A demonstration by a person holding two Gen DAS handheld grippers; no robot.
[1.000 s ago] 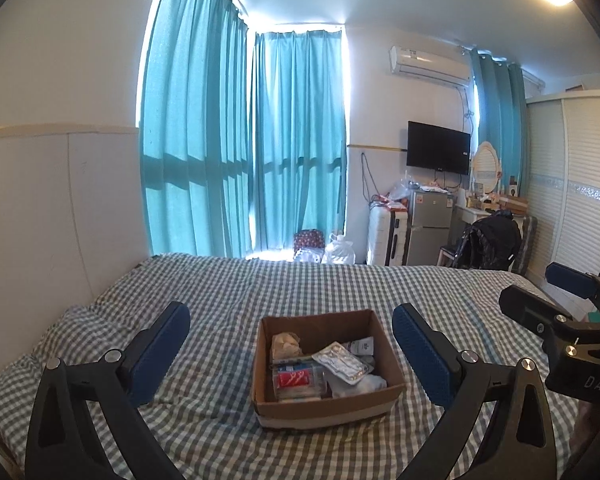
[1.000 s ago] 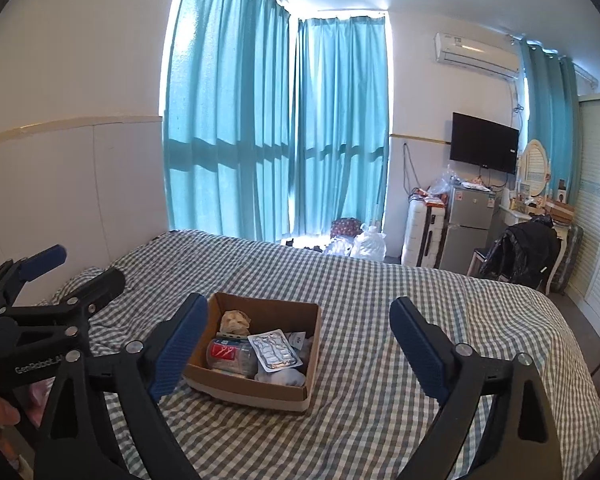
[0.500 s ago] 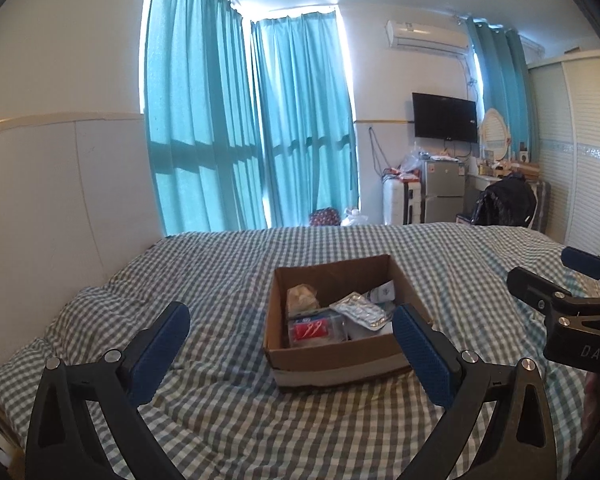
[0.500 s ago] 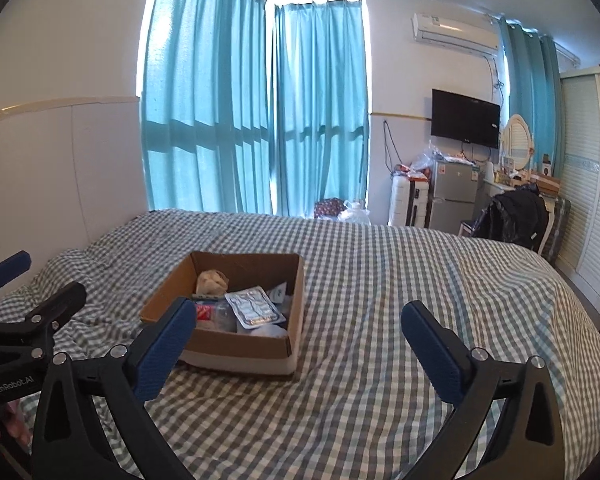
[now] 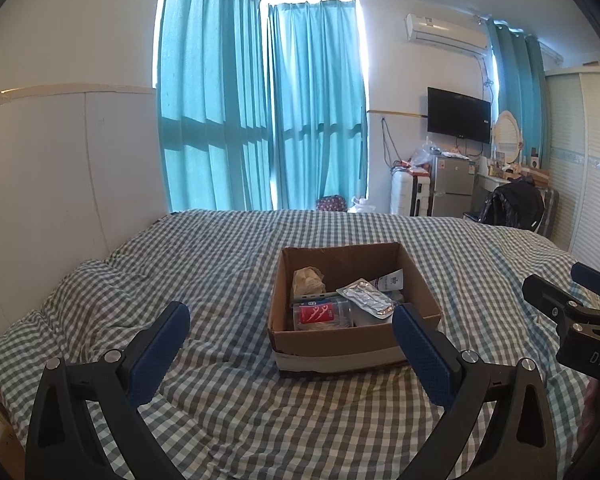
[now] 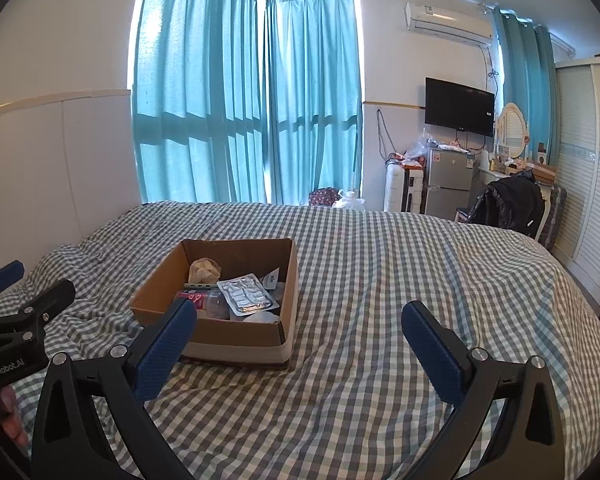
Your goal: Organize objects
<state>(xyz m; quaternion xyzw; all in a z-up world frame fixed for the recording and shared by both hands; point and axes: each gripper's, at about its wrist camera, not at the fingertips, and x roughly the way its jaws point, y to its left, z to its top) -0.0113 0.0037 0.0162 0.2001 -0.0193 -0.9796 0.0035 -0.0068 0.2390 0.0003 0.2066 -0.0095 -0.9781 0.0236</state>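
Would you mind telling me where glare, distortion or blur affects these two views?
Left wrist view: backlit curtains blow out at the seams, the wall rail bows, the cardboard box stays sharp. Right wrist view: similar curtain glare, dark corner vignetting, the blister pack glints.

Bed (image 5: 228,264) with green-and-white checked cover fills the lower half of both views, rumpled toward the left edge. One open cardboard box (image 5: 340,346) sits directly on the cover, right of centre in the left wrist view, left of centre (image 6: 236,336) in the right wrist view. Cover dips slightly around the box base.
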